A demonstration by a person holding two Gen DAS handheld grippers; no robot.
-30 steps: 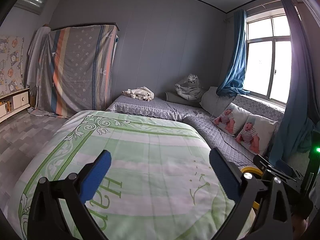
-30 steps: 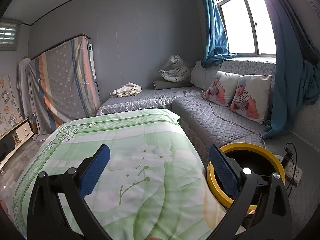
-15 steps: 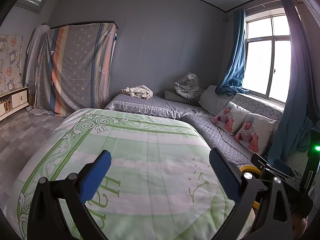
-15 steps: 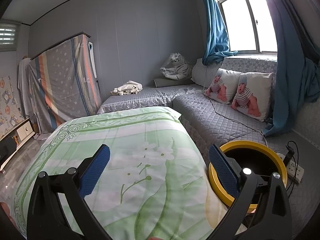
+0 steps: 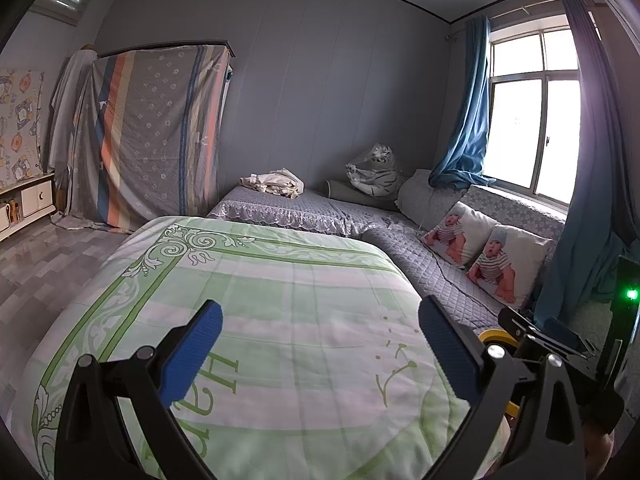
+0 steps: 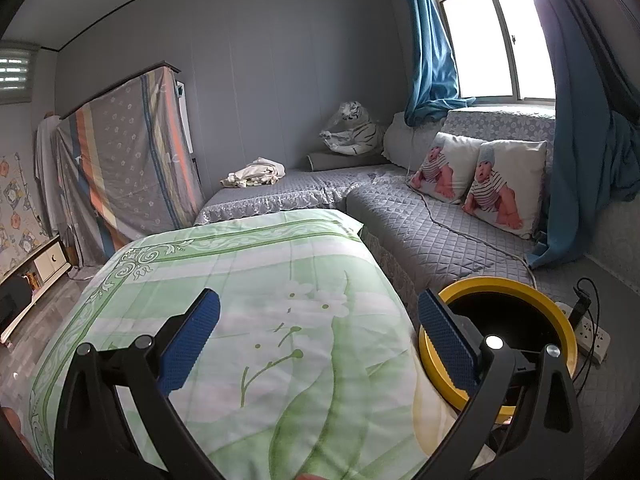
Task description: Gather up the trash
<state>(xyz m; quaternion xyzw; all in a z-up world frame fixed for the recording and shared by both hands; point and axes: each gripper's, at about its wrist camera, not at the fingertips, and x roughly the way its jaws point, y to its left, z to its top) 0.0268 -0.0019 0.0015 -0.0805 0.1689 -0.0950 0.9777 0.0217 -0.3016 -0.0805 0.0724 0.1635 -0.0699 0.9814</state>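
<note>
Through my left wrist camera, my left gripper (image 5: 320, 332) hangs over the green and white quilt (image 5: 280, 300) with its blue pads spread wide and nothing between them. Compared with a second ago the view has slid a little: the striped sheet (image 5: 156, 132) draped over the tall furniture sits slightly further left and higher, and the grey daybed (image 5: 304, 208) with its crumpled cream cloth (image 5: 274, 182) has drifted with it. The plush tiger (image 5: 374, 174) stays in the corner below the blue curtain (image 5: 466, 128). Only a sliver of the yellow-rimmed bin (image 5: 490, 338) shows behind my right-hand finger, less of it than before, and my other gripper's black frame with its green light (image 5: 631, 294) crowds the right edge.

Through my right wrist camera, my right gripper (image 6: 318, 330) is likewise spread apart and empty above the quilt (image 6: 260, 300). The yellow-rimmed bin (image 6: 520, 284) sits just beside the quilt's right edge, against the quilted grey couch (image 6: 440, 240), partly behind my right finger; it has crept slightly rightward in the frame since the earlier picture. A white power strip (image 6: 592, 332) with black cables lies just past the bin. Two baby-print cushions (image 6: 472, 176) lean along the couch back. I can make out no trash on the quilt or couch.
</note>
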